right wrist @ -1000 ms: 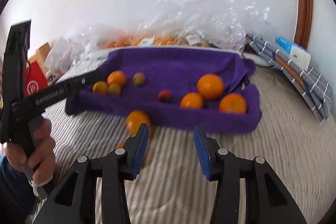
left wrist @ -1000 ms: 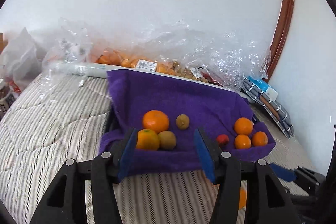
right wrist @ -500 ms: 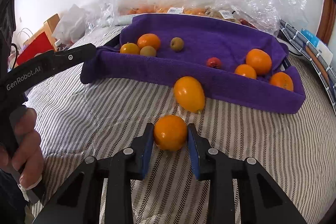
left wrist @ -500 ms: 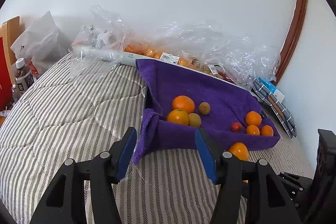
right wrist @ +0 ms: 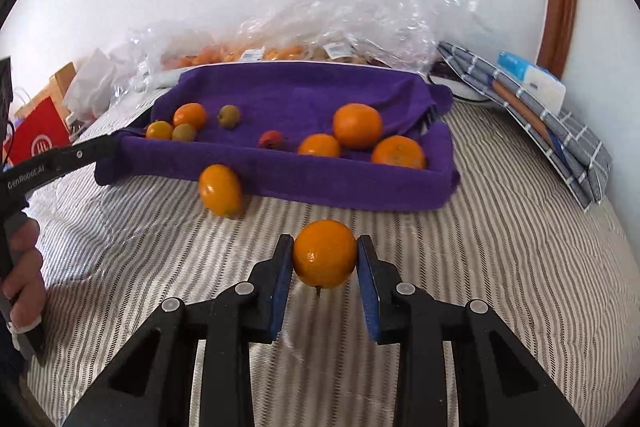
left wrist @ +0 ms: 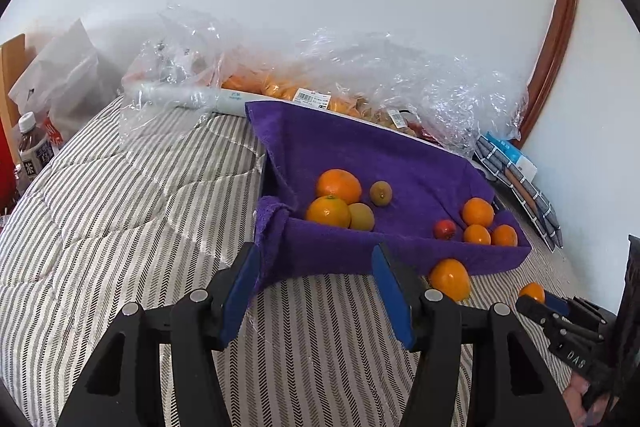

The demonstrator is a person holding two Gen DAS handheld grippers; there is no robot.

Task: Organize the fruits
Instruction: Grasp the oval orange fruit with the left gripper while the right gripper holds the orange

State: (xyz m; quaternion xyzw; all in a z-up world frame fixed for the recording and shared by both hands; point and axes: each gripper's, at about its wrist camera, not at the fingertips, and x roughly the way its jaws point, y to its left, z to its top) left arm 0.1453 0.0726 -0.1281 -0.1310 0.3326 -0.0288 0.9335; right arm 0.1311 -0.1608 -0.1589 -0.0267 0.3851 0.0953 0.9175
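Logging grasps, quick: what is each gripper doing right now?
Left gripper: open, holding nothing.
Right gripper: shut on an orange.

Black plastic tongs (right wrist: 325, 281) w/ blue pads (right wrist: 279, 279), silver screws; white "GenRobot.AI" lettering; bare skin.

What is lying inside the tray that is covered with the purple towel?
Inside the tray: five oranges, two kiwis and one small red fruit. The towel hides the tray itself.

bed (right wrist: 500, 247) | on it: purple tray (right wrist: 360, 187), loose orange (right wrist: 220, 189), plastic bags (left wrist: 360, 75)
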